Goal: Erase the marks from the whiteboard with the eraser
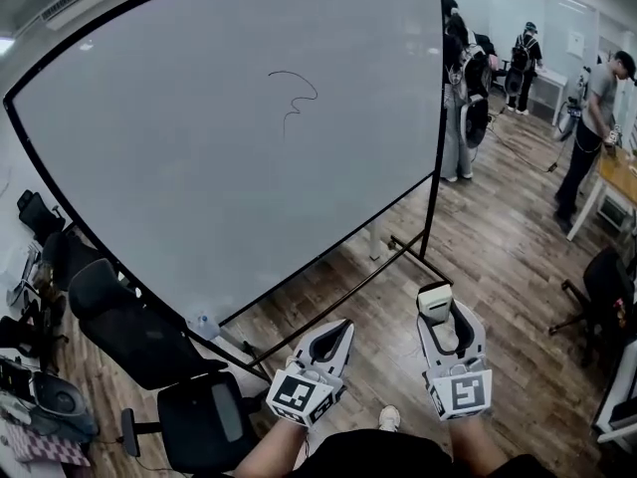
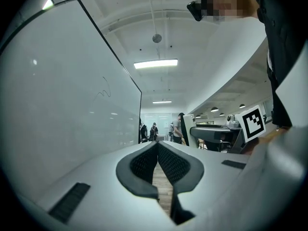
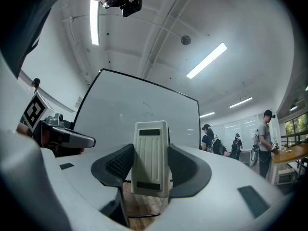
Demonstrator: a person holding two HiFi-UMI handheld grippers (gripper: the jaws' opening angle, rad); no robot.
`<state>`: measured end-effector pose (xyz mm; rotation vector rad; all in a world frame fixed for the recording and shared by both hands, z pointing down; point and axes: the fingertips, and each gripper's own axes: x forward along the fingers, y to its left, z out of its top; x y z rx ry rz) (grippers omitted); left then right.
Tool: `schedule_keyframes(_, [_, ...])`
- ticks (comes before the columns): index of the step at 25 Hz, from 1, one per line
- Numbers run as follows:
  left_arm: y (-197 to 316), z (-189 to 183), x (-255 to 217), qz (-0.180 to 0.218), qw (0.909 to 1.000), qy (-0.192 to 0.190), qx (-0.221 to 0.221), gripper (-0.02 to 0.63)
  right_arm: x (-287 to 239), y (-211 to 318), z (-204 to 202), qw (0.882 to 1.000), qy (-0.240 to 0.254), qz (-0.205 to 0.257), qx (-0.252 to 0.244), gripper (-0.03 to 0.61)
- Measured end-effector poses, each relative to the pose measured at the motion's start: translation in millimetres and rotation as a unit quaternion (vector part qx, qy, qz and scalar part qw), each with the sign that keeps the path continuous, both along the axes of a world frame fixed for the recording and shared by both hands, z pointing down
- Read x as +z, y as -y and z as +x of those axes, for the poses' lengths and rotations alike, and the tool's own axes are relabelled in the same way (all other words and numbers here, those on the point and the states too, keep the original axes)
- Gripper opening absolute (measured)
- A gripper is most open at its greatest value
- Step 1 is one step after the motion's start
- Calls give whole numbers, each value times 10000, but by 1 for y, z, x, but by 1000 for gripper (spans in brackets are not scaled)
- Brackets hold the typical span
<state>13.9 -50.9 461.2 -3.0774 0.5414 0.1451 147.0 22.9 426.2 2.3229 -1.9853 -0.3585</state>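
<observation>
A large whiteboard [image 1: 199, 167] on a black rolling frame stands ahead of me, with one thin black squiggle [image 1: 293, 92] near its upper middle. The same squiggle [image 2: 103, 91] shows faintly in the left gripper view and the squiggle [image 3: 147, 110] in the right gripper view. My right gripper [image 1: 436, 304] is shut on a cream eraser [image 3: 151, 159], which stands upright between the jaws; the eraser [image 1: 435, 301] is well below and short of the board. My left gripper [image 1: 340, 329] is shut with nothing in it, its pads [image 2: 171, 163] meeting at the tips.
Black office chairs [image 1: 149, 347] and clutter crowd the floor at lower left by the board's foot. The frame's base bars [image 1: 398, 257] run across the wooden floor ahead. Several people [image 1: 468, 88] stand at the back right near a table [image 1: 619, 179].
</observation>
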Motion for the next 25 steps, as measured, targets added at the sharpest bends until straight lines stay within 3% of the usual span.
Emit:
schedule_keyframes(7, [32,36,-7,45,9991,16,-424,18,-7,39,42,9991,28,60,-424,249])
schedule_keyframes(13, [56,47,-13,157,9959,96,-889,18,-11,68,61,9965,-153,-70,-821,249])
schedule_keyframes(19, [85,39,-24,260,9919,206,-1223,18,-29,110,52,9927,-147,138,-1186,248])
schedule_keyframes(25, [131,15,-49,516,9863,157,-1560,18,-50,159,35,9872,-495,285,-1491,249])
